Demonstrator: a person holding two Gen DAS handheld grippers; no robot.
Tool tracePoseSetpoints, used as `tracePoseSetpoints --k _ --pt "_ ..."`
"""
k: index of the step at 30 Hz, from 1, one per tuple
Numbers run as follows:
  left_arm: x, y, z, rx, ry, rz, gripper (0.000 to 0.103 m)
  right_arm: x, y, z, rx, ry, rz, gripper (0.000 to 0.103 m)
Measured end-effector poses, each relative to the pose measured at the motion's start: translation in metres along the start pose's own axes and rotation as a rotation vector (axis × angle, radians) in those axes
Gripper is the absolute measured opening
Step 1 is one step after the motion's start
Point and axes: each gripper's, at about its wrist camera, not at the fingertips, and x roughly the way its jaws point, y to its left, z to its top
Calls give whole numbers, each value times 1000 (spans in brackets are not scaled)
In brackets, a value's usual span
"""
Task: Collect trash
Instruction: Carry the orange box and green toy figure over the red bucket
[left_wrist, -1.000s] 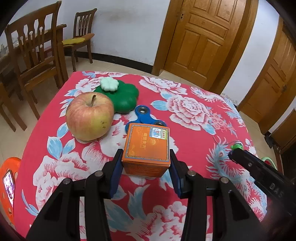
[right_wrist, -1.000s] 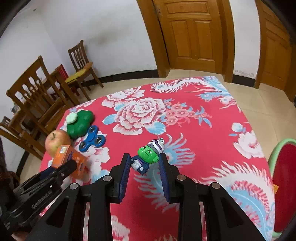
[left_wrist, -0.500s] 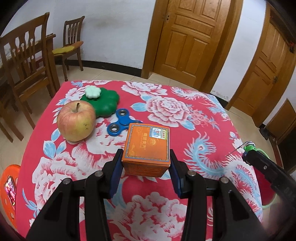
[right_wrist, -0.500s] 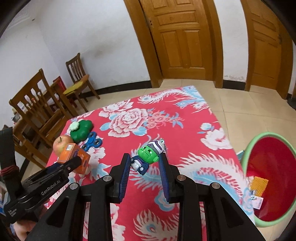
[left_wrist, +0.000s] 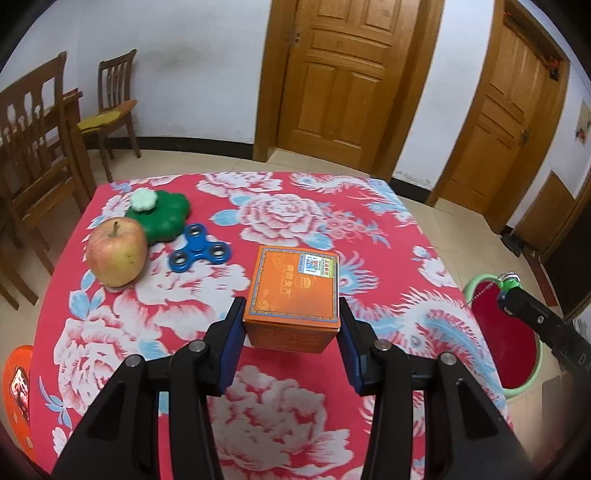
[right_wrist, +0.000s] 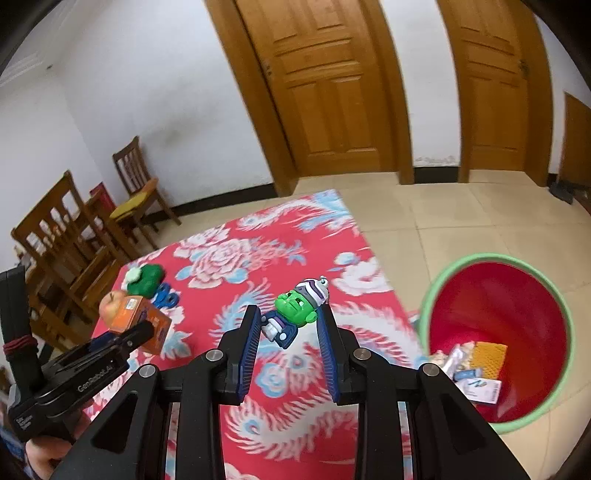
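Observation:
My left gripper (left_wrist: 291, 328) is shut on an orange box (left_wrist: 293, 291) and holds it above the red flowered tablecloth (left_wrist: 280, 214). The box also shows in the right wrist view (right_wrist: 140, 317). My right gripper (right_wrist: 290, 328) is shut on a small green-headed toy figure (right_wrist: 295, 310), held above the table's right part. A red bin with a green rim (right_wrist: 498, 339) stands on the floor to the right of the table, with several wrappers in its bottom. The bin also shows in the left wrist view (left_wrist: 506, 347).
An apple (left_wrist: 116, 251), a green flower-shaped object (left_wrist: 162, 216) with a pale cap and a blue fidget spinner (left_wrist: 201, 253) lie on the table's far left. Wooden chairs (left_wrist: 33, 147) stand left of the table. Wooden doors (left_wrist: 340, 77) are behind.
Both grippers have lifted and pulled back with their objects. The right gripper has swung right, bringing the red bin into full view.

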Motion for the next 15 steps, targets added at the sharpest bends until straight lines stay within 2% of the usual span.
tracePoseSetpoints --k 15 --pt "-4 -81 -3 152 1 -64 47 -37 -73 -10 130 -61 -81 31"
